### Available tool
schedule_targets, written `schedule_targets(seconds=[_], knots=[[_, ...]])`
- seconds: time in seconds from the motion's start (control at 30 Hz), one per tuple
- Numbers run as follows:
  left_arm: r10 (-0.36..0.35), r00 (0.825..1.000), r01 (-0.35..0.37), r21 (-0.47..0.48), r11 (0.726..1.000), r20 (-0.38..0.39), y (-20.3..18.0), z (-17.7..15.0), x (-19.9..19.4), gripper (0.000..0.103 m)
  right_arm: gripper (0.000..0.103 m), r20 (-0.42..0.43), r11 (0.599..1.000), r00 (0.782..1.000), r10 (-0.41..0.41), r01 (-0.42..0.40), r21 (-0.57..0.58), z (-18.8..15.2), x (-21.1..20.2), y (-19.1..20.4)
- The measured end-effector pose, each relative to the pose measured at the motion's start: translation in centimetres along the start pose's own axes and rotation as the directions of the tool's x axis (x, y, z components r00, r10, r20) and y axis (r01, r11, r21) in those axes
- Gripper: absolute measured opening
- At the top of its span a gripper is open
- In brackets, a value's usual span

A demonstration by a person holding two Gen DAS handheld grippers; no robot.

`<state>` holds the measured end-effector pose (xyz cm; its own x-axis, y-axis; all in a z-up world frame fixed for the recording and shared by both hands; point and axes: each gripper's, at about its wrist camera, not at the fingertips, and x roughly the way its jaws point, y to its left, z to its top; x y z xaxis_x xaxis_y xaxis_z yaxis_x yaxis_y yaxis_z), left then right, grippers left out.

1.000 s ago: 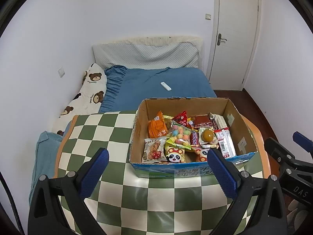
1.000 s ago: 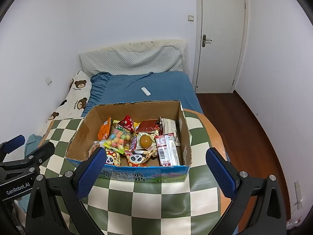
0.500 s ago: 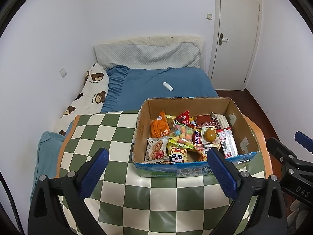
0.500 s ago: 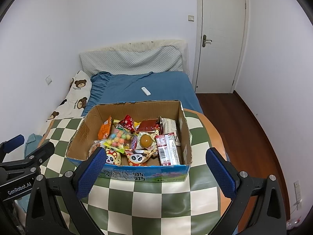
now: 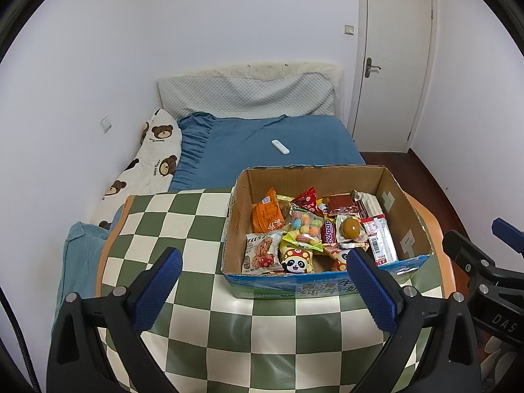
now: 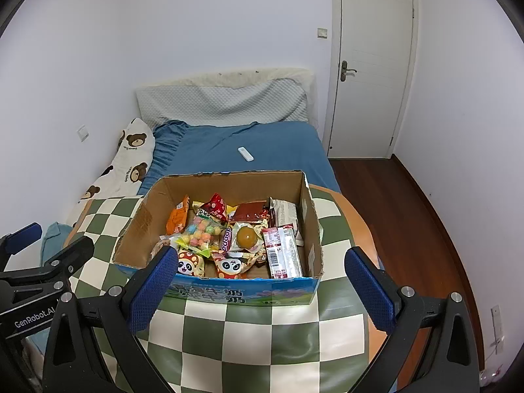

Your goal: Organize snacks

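- Nearest us, our left tool and right tool both hang spread wide with nothing between the blue pads, low over the checked tabletop on the near side of the box.
- Just beyond them the cardboard box sits on the tabletop with the snacks piled loosely inside it: an orange packet, a bag of coloured candies, panda packs, a long red-and-white pack at the right.
- We see no snack lying outside the box, so this fits either a jumble awaiting sorting or a finished gathering; we cannot tell which.
- Beyond the tabletop lies the bed with a small white remote on it.
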<state>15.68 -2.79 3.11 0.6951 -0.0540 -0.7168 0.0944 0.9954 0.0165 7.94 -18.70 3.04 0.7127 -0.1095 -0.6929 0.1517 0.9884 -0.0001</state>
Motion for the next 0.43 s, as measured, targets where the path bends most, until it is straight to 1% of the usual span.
schedule_targets(seconds=[0.43], knots=[[-0.001, 1.0, 0.001, 0.003, 1.0, 0.0, -0.04, -0.04, 0.01, 0.103, 0.103, -0.003, 1.0, 1.0, 0.005, -0.005, -0.004, 0.1, 0.03, 0.08]])
